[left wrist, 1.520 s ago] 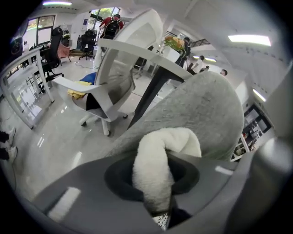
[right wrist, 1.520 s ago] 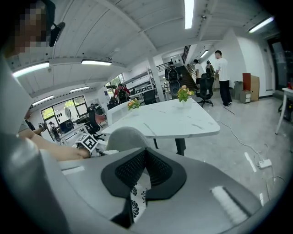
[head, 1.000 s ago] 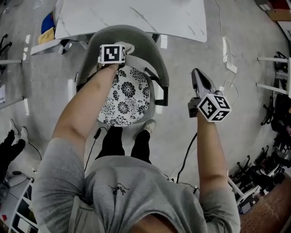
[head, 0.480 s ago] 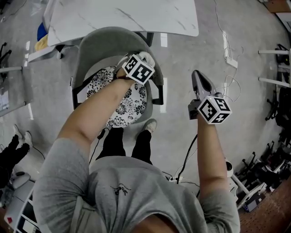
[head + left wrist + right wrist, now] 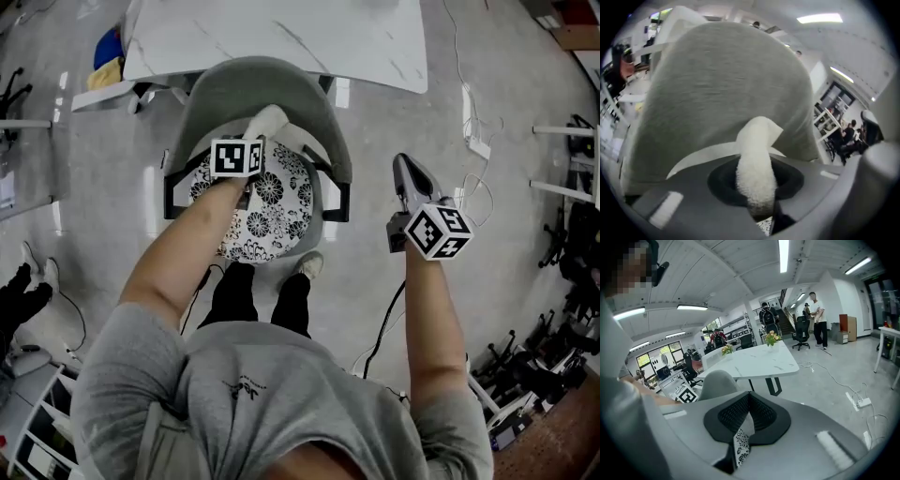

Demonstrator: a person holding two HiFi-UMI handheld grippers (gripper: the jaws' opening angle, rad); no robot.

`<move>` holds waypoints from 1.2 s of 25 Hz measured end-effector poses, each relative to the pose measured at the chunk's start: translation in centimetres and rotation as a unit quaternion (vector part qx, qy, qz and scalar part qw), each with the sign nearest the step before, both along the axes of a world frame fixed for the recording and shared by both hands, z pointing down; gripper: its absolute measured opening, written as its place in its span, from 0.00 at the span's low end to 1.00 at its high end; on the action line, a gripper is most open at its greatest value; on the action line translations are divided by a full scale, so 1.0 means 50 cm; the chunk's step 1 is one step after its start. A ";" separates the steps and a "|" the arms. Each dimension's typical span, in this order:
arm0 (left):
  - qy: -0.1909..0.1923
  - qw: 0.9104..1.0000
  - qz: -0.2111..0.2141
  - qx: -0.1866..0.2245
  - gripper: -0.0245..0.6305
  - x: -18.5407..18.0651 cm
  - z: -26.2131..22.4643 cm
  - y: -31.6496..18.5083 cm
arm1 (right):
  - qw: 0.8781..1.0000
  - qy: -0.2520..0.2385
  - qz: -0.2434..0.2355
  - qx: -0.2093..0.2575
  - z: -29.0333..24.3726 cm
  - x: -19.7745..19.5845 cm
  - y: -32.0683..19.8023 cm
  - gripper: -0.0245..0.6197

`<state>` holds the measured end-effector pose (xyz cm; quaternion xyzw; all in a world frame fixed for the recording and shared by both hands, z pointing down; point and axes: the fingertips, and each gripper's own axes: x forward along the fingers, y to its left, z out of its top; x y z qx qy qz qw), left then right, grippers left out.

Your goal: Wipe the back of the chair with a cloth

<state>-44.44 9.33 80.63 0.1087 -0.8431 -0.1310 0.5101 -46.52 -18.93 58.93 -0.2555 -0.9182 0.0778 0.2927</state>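
Nearest is the person's grey shirt (image 5: 253,394), with dark trouser legs (image 5: 253,295) and a shoe (image 5: 307,263) on the floor (image 5: 375,281) below it. Both forearms reach forward.

The left gripper (image 5: 757,187) is over the chair's patterned cushion (image 5: 267,206), its marker cube facing up. Its jaws are clamped on a white cloth (image 5: 754,173). The cloth runs up out of the jaws as a rolled strip, and its folded free end lies against the inner face of the chair back (image 5: 717,89). In the head view the cloth shows just beyond the cube, low on the back and near its middle, above the rear edge of the cushion.

The right gripper (image 5: 749,420) is held well to the right of the chair (image 5: 328,122), over bare floor, pointing forward. Its jaws are closed together with nothing between them. Through the slit beneath them a sliver of the cushion's pattern shows.

The chair is grey with a curved shell back and dark armrests (image 5: 336,197). Just behind it stands a white marbled table (image 5: 281,37), with the top of the chair back near the table's edge. To the right, a white cable (image 5: 469,122) trails across the floor. The right gripper view shows an office with people standing far off.
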 end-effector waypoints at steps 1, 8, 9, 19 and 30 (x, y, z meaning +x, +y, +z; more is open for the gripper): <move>0.010 0.999 -0.032 0.005 0.25 0.021 0.014 0.050 | 1.000 0.005 -0.003 0.002 0.005 0.000 0.015 0.05; 0.066 0.974 -0.211 0.046 0.25 0.156 0.071 0.291 | 0.999 0.020 -0.025 0.004 0.021 -0.002 0.143 0.05; 0.067 0.971 -0.224 0.052 0.25 0.166 0.073 0.303 | 0.999 0.021 -0.030 0.003 0.021 -0.001 0.161 0.05; 0.070 0.959 -0.257 0.094 0.25 0.088 0.070 0.318 | 0.999 0.018 -0.038 0.010 0.014 -0.002 0.217 0.05; 0.060 0.987 -0.151 0.017 0.25 -0.058 0.066 0.216 | 1.000 0.011 -0.001 0.011 0.018 -0.017 0.106 0.05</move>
